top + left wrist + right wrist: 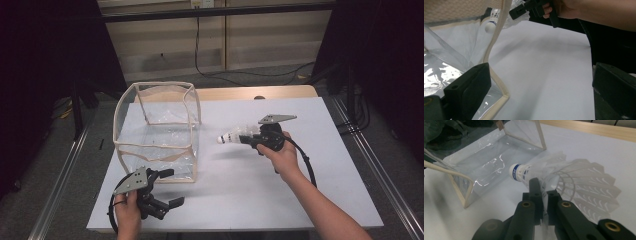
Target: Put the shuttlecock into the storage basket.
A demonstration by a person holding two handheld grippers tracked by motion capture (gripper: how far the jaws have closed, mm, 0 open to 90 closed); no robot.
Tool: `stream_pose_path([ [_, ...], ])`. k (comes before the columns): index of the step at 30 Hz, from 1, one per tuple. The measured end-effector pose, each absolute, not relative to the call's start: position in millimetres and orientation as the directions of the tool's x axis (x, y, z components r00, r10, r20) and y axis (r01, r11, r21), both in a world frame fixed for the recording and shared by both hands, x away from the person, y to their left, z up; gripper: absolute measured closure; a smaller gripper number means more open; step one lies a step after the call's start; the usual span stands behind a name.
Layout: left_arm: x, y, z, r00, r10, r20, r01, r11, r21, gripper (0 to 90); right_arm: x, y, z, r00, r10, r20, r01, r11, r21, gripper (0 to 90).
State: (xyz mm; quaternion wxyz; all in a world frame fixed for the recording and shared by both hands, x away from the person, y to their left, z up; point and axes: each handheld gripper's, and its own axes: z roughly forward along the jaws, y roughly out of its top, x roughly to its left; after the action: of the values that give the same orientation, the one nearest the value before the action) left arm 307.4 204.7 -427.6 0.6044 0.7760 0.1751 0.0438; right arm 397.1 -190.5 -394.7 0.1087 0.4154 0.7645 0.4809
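1. The right gripper was clamped on a white shuttlecock, its jaws pinching the feather skirt near the base while the cork nose pointed toward the clear bag.
2. In the right gripper view the shuttlecock lay across the closed jaws; the skirt's far side was blurred and doubled, and the small blue print on the cork band could not be read.
3. The shuttlecock was held in the air just to the right of the clear bag, above the white board, not touching the bag.
4. The left gripper rested on the board at the bag's near right corner with its jaws wide apart and nothing between them.
5. In the left gripper view the bag's cream edging crossed in front of the shuttlecock, hiding most of its skirt; the right gripper was cut off by the top edge.
6. The bag's clear walls were hard to trace, apart from glare and the cream trim.
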Motion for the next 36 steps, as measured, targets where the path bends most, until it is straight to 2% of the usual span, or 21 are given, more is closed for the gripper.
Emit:
stream_pose_path([
  [13,305.8,206.3,-427.6,0.934,0.328,-0.144,0.22,-0.208,0.953,2.2,397.6,-185.6,-393.3,-0.64,0.731,0.236,0.534,0.203,0.821,87.9],
  [36,305.0,206.7,-426.2,0.934,0.328,-0.14,0.215,-0.205,0.955,2.2,400.4,-181.2,-364.5,-0.662,0.72,0.208,0.511,0.231,0.828,87.9],
])
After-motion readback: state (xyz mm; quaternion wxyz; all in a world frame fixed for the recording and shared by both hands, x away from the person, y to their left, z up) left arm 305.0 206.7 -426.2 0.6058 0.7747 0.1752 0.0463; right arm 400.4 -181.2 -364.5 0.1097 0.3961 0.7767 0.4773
